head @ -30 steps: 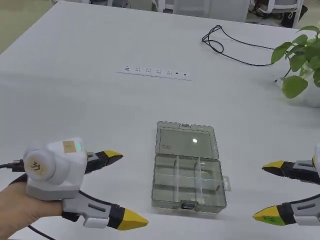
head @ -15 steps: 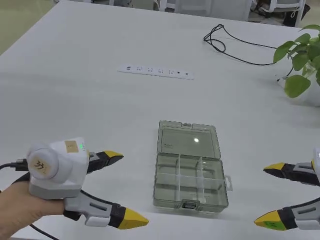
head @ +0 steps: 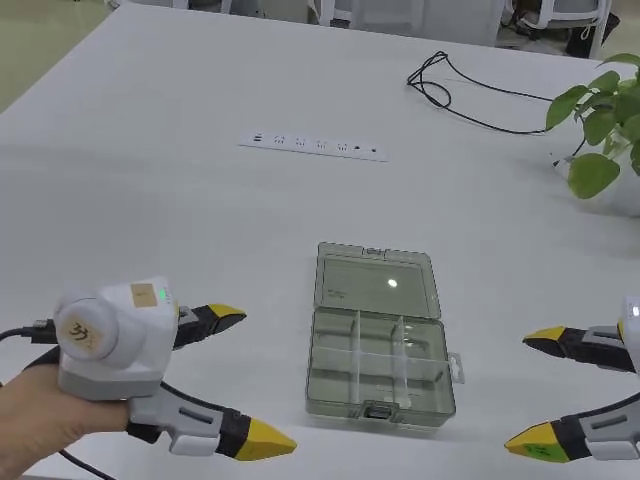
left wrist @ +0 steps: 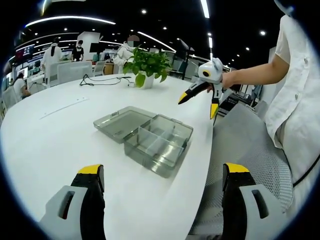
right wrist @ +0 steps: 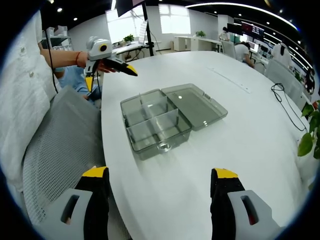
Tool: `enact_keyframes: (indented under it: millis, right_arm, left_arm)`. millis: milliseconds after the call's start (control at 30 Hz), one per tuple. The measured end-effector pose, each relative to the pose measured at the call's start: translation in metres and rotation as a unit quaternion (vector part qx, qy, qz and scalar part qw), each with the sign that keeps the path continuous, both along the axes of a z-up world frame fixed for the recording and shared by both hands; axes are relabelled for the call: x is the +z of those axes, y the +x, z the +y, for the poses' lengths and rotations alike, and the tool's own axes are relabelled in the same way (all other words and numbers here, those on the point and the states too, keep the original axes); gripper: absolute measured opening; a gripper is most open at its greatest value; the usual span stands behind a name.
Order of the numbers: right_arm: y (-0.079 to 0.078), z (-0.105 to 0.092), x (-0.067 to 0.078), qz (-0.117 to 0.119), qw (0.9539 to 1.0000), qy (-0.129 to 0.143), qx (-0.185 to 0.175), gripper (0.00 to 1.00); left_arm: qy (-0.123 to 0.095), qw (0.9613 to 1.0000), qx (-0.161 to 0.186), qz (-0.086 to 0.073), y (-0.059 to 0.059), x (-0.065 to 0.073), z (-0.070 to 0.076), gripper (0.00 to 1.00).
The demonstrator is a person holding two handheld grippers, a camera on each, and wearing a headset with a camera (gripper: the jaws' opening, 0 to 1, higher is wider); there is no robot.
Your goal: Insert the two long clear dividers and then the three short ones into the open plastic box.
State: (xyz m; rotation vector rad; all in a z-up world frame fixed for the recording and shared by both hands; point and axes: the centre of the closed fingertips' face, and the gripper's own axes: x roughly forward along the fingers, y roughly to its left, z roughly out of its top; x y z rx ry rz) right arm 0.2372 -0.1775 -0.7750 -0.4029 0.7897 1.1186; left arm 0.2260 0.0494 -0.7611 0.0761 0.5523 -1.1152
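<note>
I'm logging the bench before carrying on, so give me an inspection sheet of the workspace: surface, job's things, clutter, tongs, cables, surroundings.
Surface: white table, plain top.
Job's things: clear plastic box, open, its lid lying flat behind it; clear dividers already stand inside and split it into compartments.
Clutter: white power strip farther back; potted plant at the far right.
Tongs: left tongs open, holding nothing, left of the box; right tongs open, holding nothing, right of the box. Neither touches the box.
Cables: black cable looped on the far side of the table.
Surroundings: office chairs beyond the table.
</note>
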Motion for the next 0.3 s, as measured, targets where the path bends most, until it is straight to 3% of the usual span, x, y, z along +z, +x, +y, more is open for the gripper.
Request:
enact_keyframes:
  millis: [300]
  right_arm:
    - [-0.0005, 0.0006, -0.0016, 0.000, 1.0000, -0.001, 0.004, 0.84]
  left_arm:
    - [0.001, 1.0000, -0.002, 0.002, -0.0006, -0.0014, 0.0005, 1.00]
